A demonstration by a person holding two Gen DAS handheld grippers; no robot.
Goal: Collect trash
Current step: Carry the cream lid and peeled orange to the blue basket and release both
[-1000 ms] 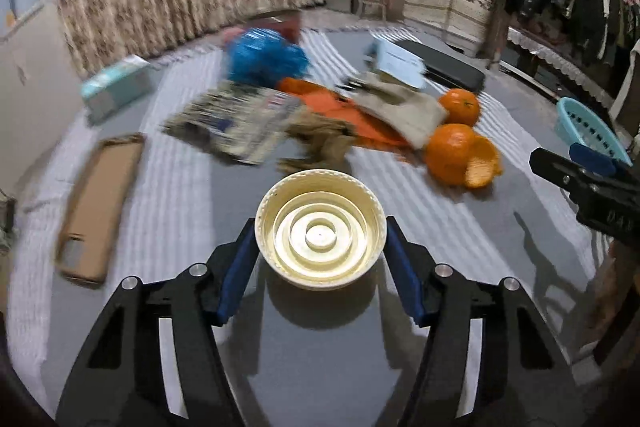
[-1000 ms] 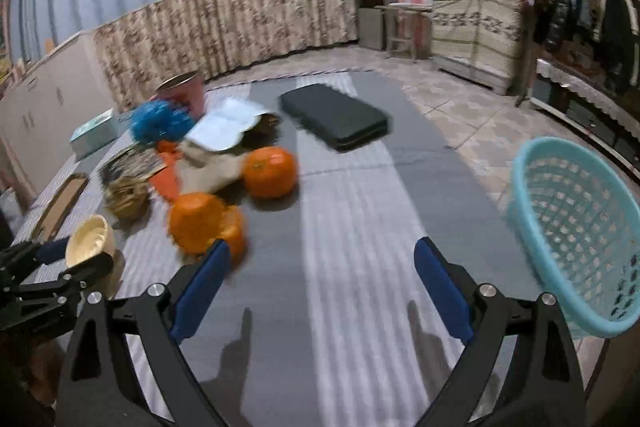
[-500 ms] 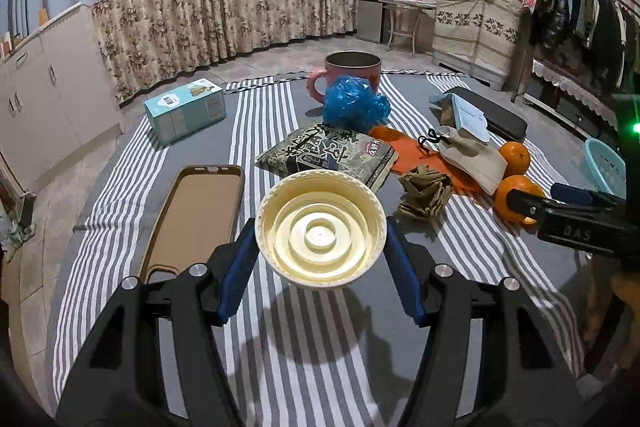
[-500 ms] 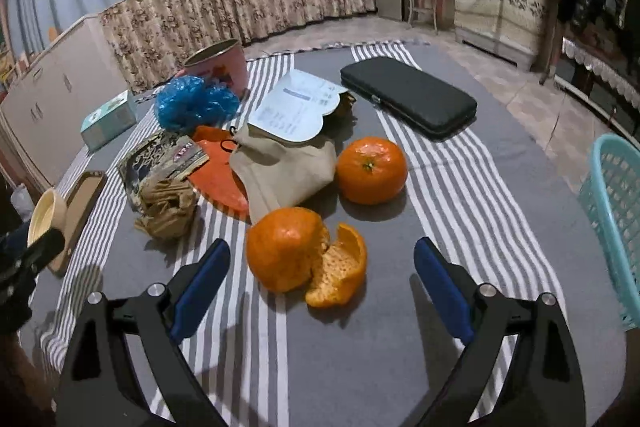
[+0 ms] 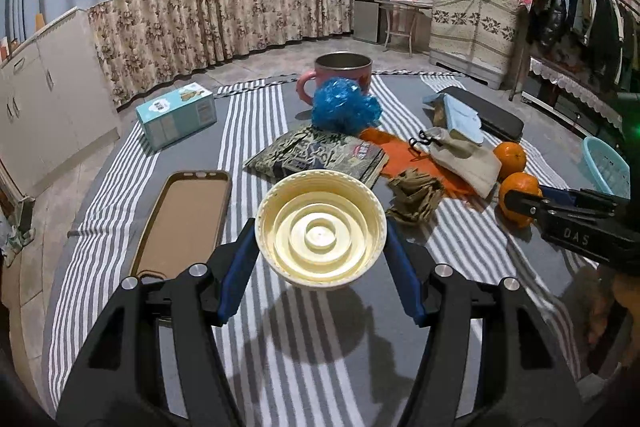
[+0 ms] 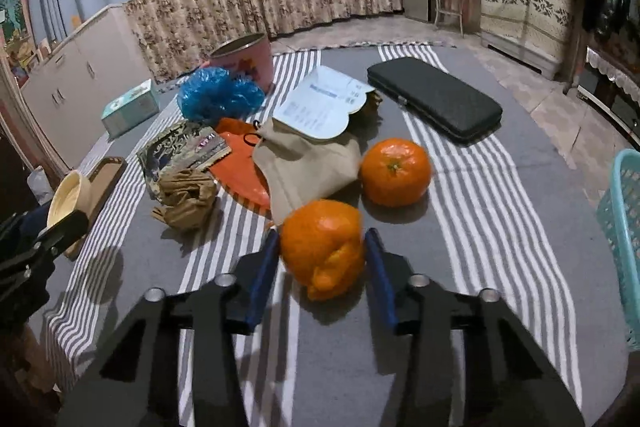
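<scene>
A grey cloth with white stripes (image 6: 480,195) covers the surface under me, in a room hung with flowered curtains.

Nearest, my right claw (image 6: 320,267) brackets the peeled orange (image 6: 320,247). Its blue pads sit at either flank, but I cannot tell whether they already press the skin or only frame it. The loose flap of peel hangs toward me at the bottom. If I squeeze on that soft, split fruit it may squash and leak, or the peel may tear away and drop while the rest comes up.

My left claw (image 5: 320,247) is clenched on the cream plastic lid (image 5: 320,227), held by its rim above the cloth with its shadow below. The rim is round and smooth, so a tilt of my wrist could let it slip out.

Just beyond the peeled orange lies a beige pouch (image 6: 308,163), and beside it to the right the whole orange (image 6: 394,171), close enough that a sideways swing could set it rolling. Ahead and left sit the crumpled brown paper (image 6: 186,199), a snack packet (image 6: 180,151) and a blue plastic bag (image 6: 218,95).

Far right, at the edge, stands the teal basket (image 6: 624,227). Reaching it means crossing open cloth, where a dropped piece would land short.
</scene>
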